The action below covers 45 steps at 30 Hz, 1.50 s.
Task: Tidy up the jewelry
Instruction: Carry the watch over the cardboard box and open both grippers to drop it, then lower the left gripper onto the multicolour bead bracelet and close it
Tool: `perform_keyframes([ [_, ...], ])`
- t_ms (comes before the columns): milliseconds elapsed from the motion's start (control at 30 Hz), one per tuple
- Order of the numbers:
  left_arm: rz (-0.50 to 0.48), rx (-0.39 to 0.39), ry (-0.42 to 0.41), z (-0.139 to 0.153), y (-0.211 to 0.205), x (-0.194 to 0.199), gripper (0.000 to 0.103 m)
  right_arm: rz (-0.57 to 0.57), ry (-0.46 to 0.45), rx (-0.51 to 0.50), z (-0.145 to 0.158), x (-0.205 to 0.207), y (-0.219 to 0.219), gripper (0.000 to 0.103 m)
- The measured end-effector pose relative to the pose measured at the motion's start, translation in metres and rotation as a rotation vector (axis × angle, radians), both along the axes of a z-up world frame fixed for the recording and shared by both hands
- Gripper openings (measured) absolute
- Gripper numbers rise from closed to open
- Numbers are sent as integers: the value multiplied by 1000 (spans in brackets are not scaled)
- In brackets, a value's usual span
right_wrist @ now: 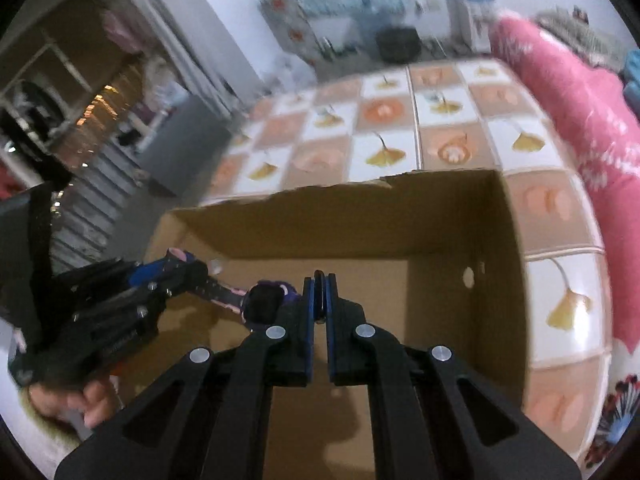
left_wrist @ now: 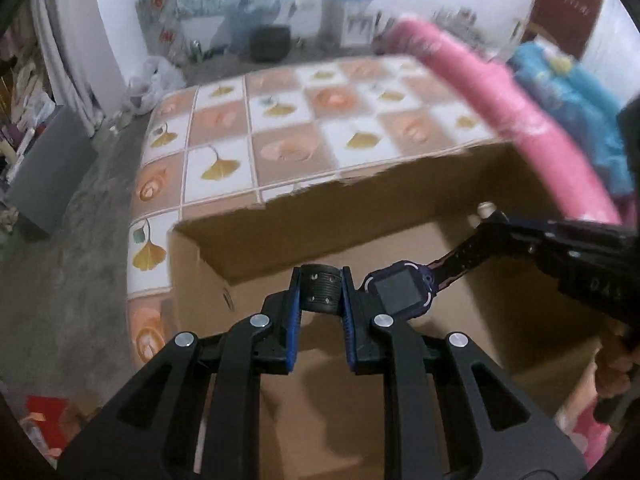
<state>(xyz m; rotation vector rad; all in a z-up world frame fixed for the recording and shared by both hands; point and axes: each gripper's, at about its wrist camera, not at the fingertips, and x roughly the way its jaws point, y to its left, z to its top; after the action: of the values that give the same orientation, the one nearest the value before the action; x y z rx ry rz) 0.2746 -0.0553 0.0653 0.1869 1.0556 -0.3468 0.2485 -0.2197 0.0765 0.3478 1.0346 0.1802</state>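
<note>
While stretched over the box [left_wrist: 240, 256], watch [left_wrist: 402, 290] hangs between both grippers. Left gripper [left_wrist: 320, 292] clenched on one strap end; right gripper [right_wrist: 319, 296] clenched on the other strap. Beyond: tiled cloth [left_wrist: 280, 128], pink roll [left_wrist: 500, 112].

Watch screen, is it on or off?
Off, it seems: the face of the watch is dark and blank, with nothing displayed.
</note>
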Motion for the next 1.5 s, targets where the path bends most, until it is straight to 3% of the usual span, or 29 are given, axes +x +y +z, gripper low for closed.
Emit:
perform_keyframes([
  [100, 25, 57, 25, -14, -4, 18, 22, -22, 60, -19, -15, 21, 3, 6],
  [167, 53, 84, 16, -18, -5, 25, 38, -20, 93, -44, -22, 32, 5, 8],
  [200, 68, 88, 6, -18, -3, 28, 40, -24, 111, -40, -25, 35, 5, 9],
  [333, 79, 41, 7, -12, -3, 27, 54, -29, 83, -67, -20, 38, -1, 12],
  [500, 42, 1, -25, 5, -1, 8, 57, -56, 33, -63, -6, 30, -14, 15],
  [633, -13, -70, -80, 37, 12, -29, 62, -73, -73, -28, 24, 1, -25, 15],
  [733, -59, -116, -159, 65, 30, -70, 73, -49, -166, -18, 50, -35, -26, 15],
  [900, -101, -170, -280, 85, 75, -151, 85, 9, -305, -50, 78, -126, -20, 32],
  [967, -82, -193, -278, 75, 92, -175, 86, 23, -311, -72, 71, -158, -15, 37],
  [1100, 1, -168, -169, 17, 113, -207, 86, 6, -256, -68, 32, -208, -7, 39],
  [1167, 52, -155, -71, -24, 116, -217, 86, -14, -187, -38, -1, -226, -3, 39],
  [1267, 99, -146, 12, -62, 117, -225, 86, -30, -99, 8, -44, -239, 7, 39],
  [1367, 140, -152, 19, -80, 115, -230, 86, -34, -43, 102, -73, -246, 18, 36],
  [1500, 134, -168, -49, -77, 103, -227, 81, 2, -37, 158, -84, -240, 41, 30],
])
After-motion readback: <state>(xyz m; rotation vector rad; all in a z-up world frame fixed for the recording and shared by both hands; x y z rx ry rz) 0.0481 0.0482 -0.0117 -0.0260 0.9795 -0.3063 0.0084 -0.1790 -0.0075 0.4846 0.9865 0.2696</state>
